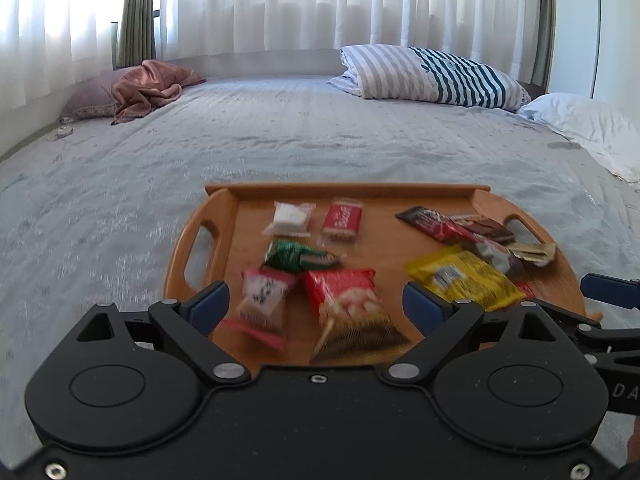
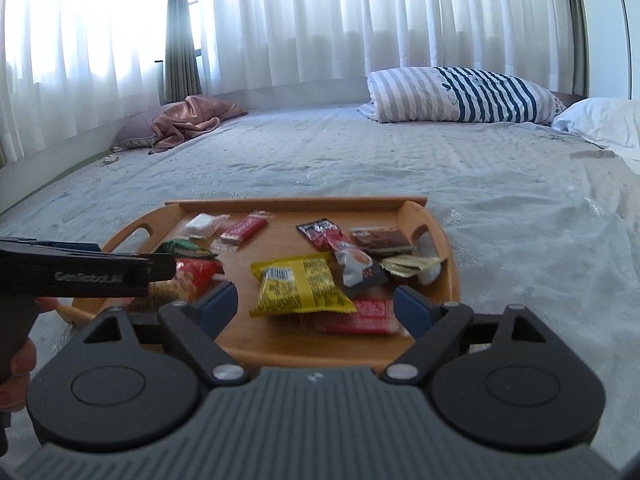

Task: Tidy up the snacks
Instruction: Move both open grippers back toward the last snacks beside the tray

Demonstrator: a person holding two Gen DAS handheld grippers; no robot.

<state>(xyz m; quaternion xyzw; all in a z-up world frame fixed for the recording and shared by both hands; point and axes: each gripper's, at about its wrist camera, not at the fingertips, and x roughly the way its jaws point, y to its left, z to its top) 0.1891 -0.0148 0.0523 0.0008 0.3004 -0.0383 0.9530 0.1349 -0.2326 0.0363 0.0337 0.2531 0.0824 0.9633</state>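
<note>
A wooden tray [image 1: 208, 204] [image 2: 416, 212] with cut-out handles lies on the bed and carries several snack packets. On its left side lie a white packet [image 1: 290, 218], a red biscuit packet [image 1: 342, 222], a green packet [image 1: 294, 256], a red-and-white packet [image 1: 264, 300] and a red peanut bag [image 1: 348, 312]. On its right side lie a yellow bag [image 2: 300, 288], dark chocolate wrappers [image 2: 382, 238] and a red bar [image 2: 360, 316]. My left gripper [image 1: 316, 304] hangs open above the near left snacks, holding nothing. My right gripper [image 2: 316, 304] hangs open over the yellow bag and red bar, empty.
The tray rests on a grey bedspread [image 1: 320, 132]. A striped pillow [image 1: 432, 74] and a white pillow [image 1: 584, 124] lie at the far right, a pink cloth on a mauve pillow [image 1: 144, 88] at the far left. White curtains [image 1: 280, 4] hang behind. A hand [image 2: 20, 356] holds the left gripper.
</note>
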